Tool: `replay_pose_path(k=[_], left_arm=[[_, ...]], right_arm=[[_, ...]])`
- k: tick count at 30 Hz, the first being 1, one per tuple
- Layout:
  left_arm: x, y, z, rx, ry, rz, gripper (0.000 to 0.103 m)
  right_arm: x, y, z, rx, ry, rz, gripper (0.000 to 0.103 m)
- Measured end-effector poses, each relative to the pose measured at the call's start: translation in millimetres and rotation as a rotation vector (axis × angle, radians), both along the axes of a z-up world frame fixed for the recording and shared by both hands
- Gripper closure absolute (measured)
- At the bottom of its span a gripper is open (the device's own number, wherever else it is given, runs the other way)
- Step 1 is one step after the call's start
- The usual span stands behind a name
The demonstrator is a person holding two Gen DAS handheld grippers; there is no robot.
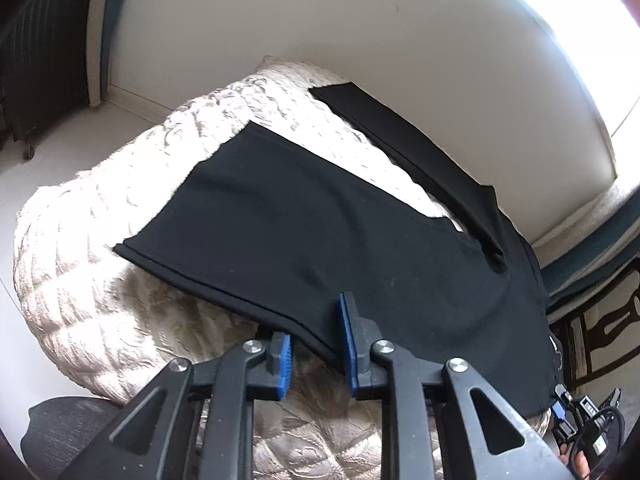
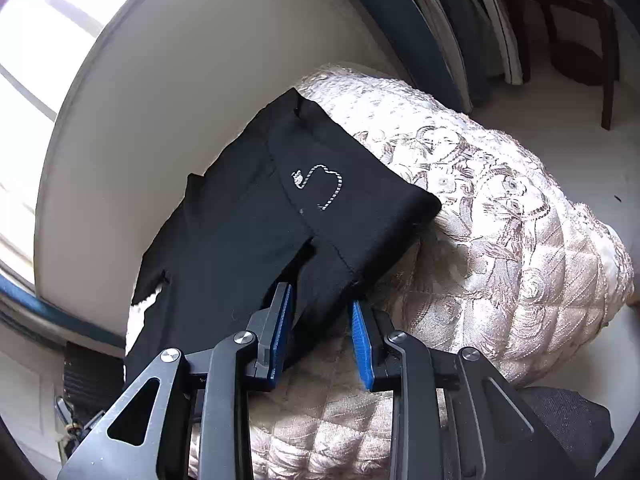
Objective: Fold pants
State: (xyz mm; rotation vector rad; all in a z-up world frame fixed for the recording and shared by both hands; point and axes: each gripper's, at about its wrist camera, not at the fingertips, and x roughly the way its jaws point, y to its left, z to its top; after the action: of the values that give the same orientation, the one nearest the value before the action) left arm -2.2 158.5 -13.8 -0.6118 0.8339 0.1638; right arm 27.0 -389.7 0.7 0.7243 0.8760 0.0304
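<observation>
Black pants [image 1: 320,232] lie spread flat on a cream quilted bedspread [image 1: 100,272]. In the left wrist view both legs stretch away, apart, with quilt showing between them. My left gripper [image 1: 316,344] is open, its blue pads either side of the near edge of the closer leg. In the right wrist view the waist end of the pants [image 2: 280,208] shows a white stitched loop [image 2: 320,188]. My right gripper [image 2: 322,332] is open, with the near edge of the pants between its blue pads.
A white wall [image 1: 360,32] runs right behind the bed, with a bright window [image 1: 580,20] at the right. A dark wooden chair [image 2: 580,32] stands beyond the bed. The other gripper [image 1: 588,416] shows at the lower right of the left wrist view.
</observation>
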Motion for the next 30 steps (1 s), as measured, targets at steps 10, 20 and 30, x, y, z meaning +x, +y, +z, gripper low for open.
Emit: replay_pose_path(k=[10,20,30], left_arm=[[-6.7,39.0,-3.1,-0.032,0.029,0.169,0.085],[-17.3,44.0,2.4,0.096,0.071,0.236,0.098],[-20.1,43.2,1.4,0.128,0.131,0.241,0.095]], right_arm=[[-9.8,-16.6,-5.7,-0.001,0.009,-0.088,0.064],[-12.2,-20.8,3.0,-0.071,0.014,-0.124,0.090],[-19.2,-24.4,6.0,-0.140,0.072,-0.171,0.068]])
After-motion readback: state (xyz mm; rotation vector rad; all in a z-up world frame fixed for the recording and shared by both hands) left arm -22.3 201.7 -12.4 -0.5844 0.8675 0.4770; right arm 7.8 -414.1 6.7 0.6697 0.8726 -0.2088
